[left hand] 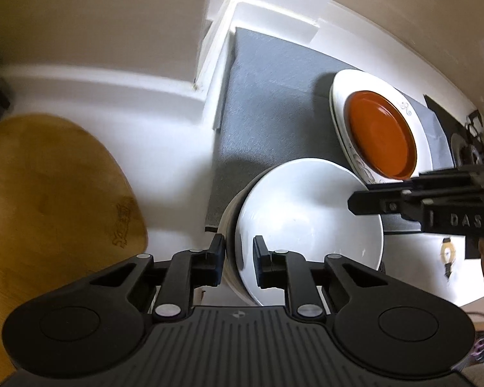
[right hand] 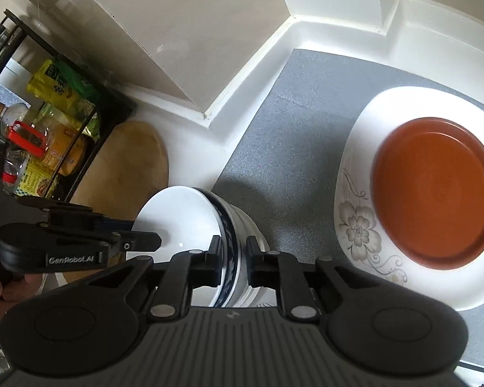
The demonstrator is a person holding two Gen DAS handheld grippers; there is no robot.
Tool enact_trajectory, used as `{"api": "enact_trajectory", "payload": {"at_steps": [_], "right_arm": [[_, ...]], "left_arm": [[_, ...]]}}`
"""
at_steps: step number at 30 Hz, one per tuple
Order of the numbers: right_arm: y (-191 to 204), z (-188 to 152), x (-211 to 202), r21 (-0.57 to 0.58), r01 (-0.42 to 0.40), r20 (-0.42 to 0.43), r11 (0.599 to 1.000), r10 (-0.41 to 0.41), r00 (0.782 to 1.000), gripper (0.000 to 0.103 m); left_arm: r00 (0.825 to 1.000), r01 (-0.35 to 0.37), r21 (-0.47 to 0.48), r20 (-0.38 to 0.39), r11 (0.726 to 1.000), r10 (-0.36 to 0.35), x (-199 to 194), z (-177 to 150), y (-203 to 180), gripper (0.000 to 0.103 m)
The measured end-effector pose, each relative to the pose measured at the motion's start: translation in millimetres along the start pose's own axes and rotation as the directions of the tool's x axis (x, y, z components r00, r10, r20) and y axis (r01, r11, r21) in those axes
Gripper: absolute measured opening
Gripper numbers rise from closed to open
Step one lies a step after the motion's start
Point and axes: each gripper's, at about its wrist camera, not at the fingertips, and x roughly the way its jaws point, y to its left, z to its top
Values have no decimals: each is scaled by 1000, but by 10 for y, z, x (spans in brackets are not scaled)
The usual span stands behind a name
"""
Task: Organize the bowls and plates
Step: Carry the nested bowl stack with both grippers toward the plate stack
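we had both grippers clamped on the white bowl (left hand: 309,213): left gripper (left hand: 239,259) and right gripper (right hand: 232,259) each nearly closed over opposite rims.

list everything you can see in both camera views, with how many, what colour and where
bowls: two or more nested, white, blue band on one, mat's near edge, held from both sides
brown plate: one, on the floral plate
floral plate: one, white, on the mat
mat: one, grey, on the counter
board: one, wooden, left of the mat
rack: one, black, holding bottles and packets, far left
left gripper: jaws on the bowl rim
right gripper: jaws on the opposite rim
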Motion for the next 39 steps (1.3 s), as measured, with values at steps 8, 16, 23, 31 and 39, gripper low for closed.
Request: {"api": "enact_trajectory", "payload": {"at_steps": [8,16,23,31,39], "right_arm": [[-372,-37,130,196,-118,4,973,119,993,14],[-227,-125,62,156,-92,38,983,87,995,49],[-521,-353,233,302,-112,21,947,111,994,76],[-745,-663,508,468,-244,83,849,233,969,89],[-536,-619,597,405,-230,73,885,220,973,62]], "left_arm": [[1000,-1,15,14,1000,1,-4,12,-28,22],[999,25,-35,-41,999,-26,135,-27,82,41],[979,164,-180,-90,970,-182,454,-81,301,60],[976,187,-208,-69,960,-205,574,-151,324,79],[974,211,-204,-38,956,-223,496,-202,309,59]]}}
